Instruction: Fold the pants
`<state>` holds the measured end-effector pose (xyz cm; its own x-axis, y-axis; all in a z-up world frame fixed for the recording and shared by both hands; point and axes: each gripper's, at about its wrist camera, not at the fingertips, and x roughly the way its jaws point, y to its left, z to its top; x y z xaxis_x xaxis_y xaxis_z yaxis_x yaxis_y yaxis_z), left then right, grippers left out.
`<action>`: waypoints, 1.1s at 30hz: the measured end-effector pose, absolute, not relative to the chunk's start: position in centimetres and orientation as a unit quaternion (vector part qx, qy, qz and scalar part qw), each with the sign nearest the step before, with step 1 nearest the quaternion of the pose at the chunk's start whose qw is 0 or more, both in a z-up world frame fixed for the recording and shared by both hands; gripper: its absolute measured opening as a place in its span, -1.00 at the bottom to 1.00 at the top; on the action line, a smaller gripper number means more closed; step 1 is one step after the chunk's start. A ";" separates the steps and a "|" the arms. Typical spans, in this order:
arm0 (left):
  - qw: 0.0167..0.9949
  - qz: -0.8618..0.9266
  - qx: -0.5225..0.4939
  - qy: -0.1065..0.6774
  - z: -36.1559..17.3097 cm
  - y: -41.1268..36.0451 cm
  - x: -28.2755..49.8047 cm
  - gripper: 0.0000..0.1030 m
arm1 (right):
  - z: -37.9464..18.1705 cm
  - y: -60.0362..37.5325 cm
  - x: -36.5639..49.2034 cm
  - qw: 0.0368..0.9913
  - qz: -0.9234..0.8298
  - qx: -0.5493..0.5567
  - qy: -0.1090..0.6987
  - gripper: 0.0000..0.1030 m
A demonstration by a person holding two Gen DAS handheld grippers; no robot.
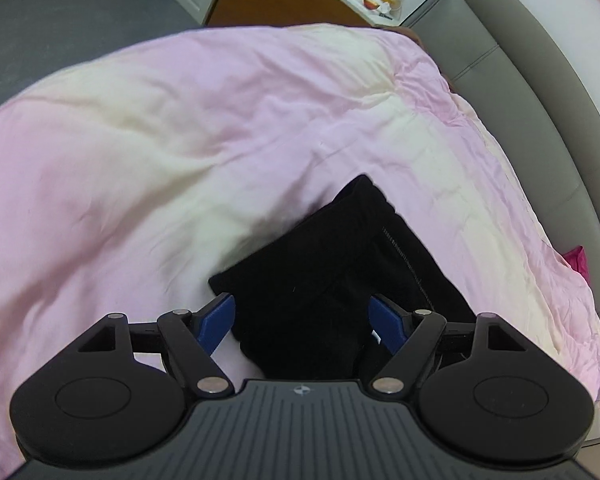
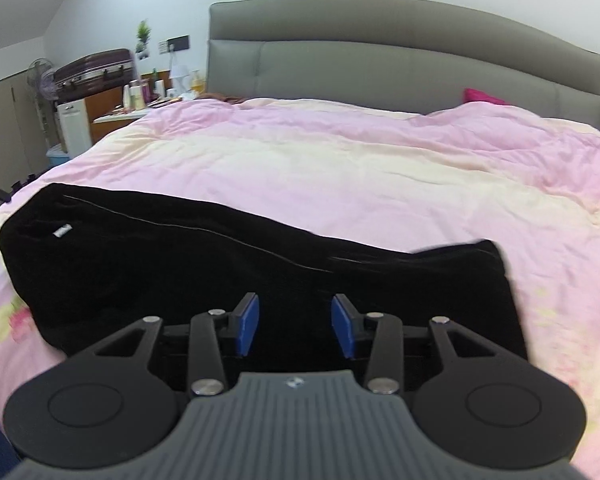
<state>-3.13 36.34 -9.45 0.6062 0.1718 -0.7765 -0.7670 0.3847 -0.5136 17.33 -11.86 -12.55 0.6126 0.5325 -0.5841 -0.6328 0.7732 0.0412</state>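
pants — near end behind gripper

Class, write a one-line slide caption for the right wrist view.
Open right gripper poised over black fabric pants lying lengthwise on a pink-and-cream quilted duvet.

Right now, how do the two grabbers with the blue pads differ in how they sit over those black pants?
The left gripper is spread wide, while the right gripper stands open more narrowly. The left gripper hangs over one narrow end of the black pants, seen lengthwise; the right gripper faces the pants' long side, stretched across its view. Both are open, hold nothing, have blue pads, and sit over the pink duvet.
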 end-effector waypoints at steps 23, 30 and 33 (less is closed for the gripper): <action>0.695 0.232 -0.615 0.292 -18.3 38.2 -1.7 0.79 | -19.1 16.4 9.5 0.821 0.404 -0.118 0.386 -0.26; 0.698 0.241 -0.622 0.262 -19.3 37.9 -1.1 0.43 | -19.8 18.0 9.9 0.819 0.402 -0.104 0.397 -0.24; 0.699 0.236 -0.623 0.260 -19.3 37.9 -1.7 0.05 | -20.6 17.9 10.1 0.816 0.404 -0.100 0.401 -0.22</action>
<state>-1.71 37.90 -19.29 0.7542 0.0062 -0.6566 -0.6530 0.1130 -0.7489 10.13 17.87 -20.63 0.3515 0.5791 -0.7356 -0.7390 0.6540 0.1617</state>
